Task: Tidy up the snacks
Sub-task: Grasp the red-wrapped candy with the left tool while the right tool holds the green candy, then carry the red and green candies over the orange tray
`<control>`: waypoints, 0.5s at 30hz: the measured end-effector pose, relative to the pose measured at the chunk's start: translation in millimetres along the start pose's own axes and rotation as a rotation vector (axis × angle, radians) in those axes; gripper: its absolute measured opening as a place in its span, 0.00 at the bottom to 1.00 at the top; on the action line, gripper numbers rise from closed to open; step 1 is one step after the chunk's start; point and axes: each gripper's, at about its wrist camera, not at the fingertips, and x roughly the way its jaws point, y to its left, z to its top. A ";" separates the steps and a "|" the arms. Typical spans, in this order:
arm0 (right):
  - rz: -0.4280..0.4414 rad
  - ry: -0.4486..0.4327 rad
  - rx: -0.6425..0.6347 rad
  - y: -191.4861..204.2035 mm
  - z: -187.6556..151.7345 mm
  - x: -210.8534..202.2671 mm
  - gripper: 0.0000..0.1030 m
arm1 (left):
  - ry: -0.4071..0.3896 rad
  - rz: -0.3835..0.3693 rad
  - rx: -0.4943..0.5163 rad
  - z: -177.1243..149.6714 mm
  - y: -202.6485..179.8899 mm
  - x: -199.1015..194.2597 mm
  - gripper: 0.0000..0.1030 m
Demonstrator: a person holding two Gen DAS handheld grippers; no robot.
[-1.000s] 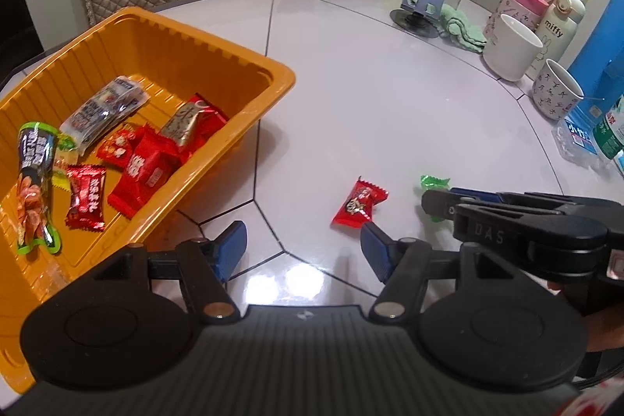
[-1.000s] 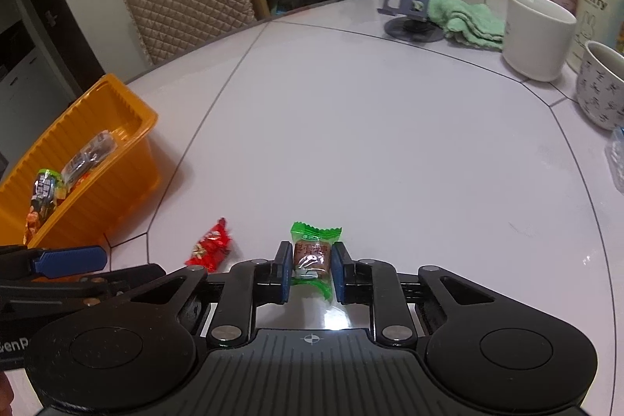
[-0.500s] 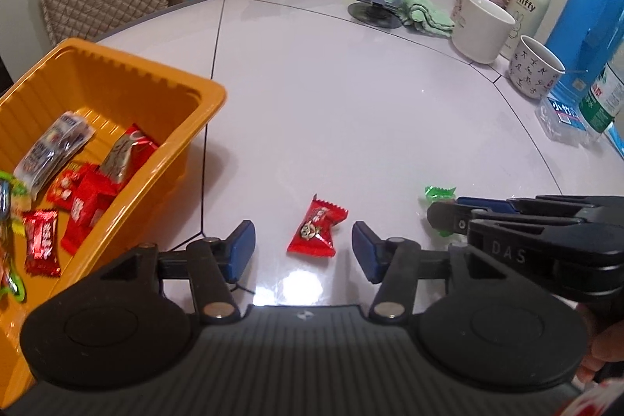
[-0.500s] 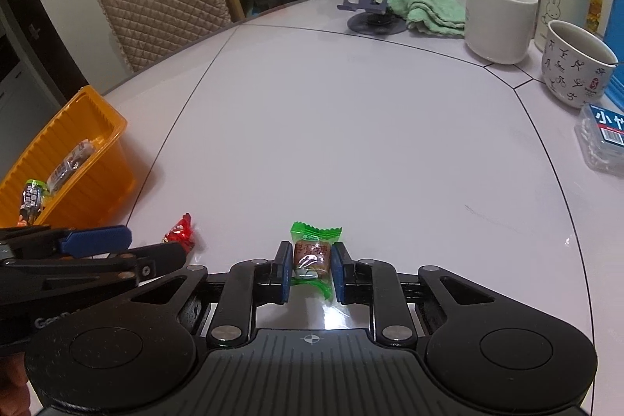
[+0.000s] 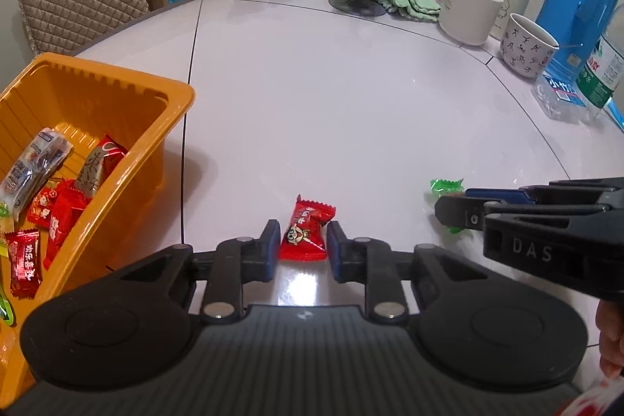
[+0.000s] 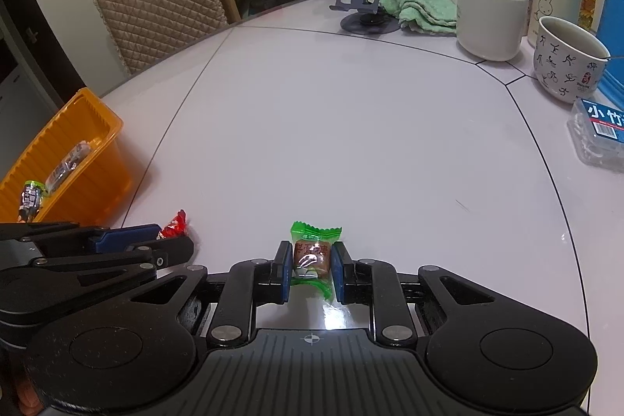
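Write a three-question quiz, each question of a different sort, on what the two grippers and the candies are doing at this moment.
1. True or false: the left gripper is closed on the red-wrapped candy.
2. What does the right gripper hold? A) a white ceramic mug B) the green-wrapped brown candy C) a blue pitcher
3. Fill in: the orange plastic bin with snack packets stands to the ___ of the left gripper in the left wrist view.

Key
1. True; its jaws have just been closing and the pads now press the wrapper.
2. B
3. left
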 end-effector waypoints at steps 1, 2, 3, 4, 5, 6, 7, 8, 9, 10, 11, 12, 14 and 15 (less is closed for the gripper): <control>0.000 0.000 0.000 -0.2 -0.3 -0.4 0.21 | 0.001 -0.002 -0.002 0.0 0.4 -0.1 0.22; -0.001 0.000 -0.001 -0.4 -0.5 -0.6 0.21 | 0.002 -0.004 -0.005 0.0 0.6 -0.4 0.22; -0.001 0.001 -0.002 -0.7 -0.6 -0.8 0.21 | 0.003 -0.006 -0.005 0.0 0.5 -0.4 0.22; -0.001 0.002 -0.003 -0.8 -0.8 -1.1 0.21 | 0.003 -0.008 -0.002 -0.1 0.4 -0.9 0.21; -0.001 0.003 -0.005 -1.1 -1.1 -1.5 0.21 | 0.004 -0.010 0.000 -0.3 -0.6 -1.1 0.21; -0.002 0.003 -0.006 -1.0 -1.6 -1.9 0.21 | 0.006 -0.011 0.003 -0.7 -1.3 -1.5 0.21; -0.002 0.004 -0.007 -0.7 -1.7 -1.9 0.21 | 0.008 -0.012 0.004 -1.4 -1.9 -1.9 0.21; -0.003 0.005 -0.008 -0.4 -2.1 -2.3 0.21 | 0.010 -0.015 0.002 -2.1 -2.0 -2.6 0.21; -0.003 0.007 -0.009 0.0 -2.5 -2.7 0.21 | 0.013 -0.017 -0.001 -2.8 -1.8 -3.4 0.21; -0.003 0.009 -0.009 0.4 -3.2 -3.2 0.21 | 0.015 -0.020 -0.005 -3.6 -1.7 -4.2 0.21; -0.002 0.011 -0.010 0.5 -3.8 -3.8 0.21 | 0.018 -0.024 -0.009 -4.5 -1.8 -5.1 0.21; -0.002 0.012 -0.012 1.2 -5.0 -4.7 0.21 | 0.021 -0.026 -0.013 -5.6 -1.5 -6.2 0.21; 0.000 0.016 -0.017 2.0 -7.5 -6.5 0.21 | 0.027 -0.029 -0.018 -7.5 -1.1 -8.7 0.20; 0.000 0.017 -0.019 2.5 -8.7 -7.2 0.21 | 0.029 -0.029 -0.020 -9.0 -0.7 -10.0 0.20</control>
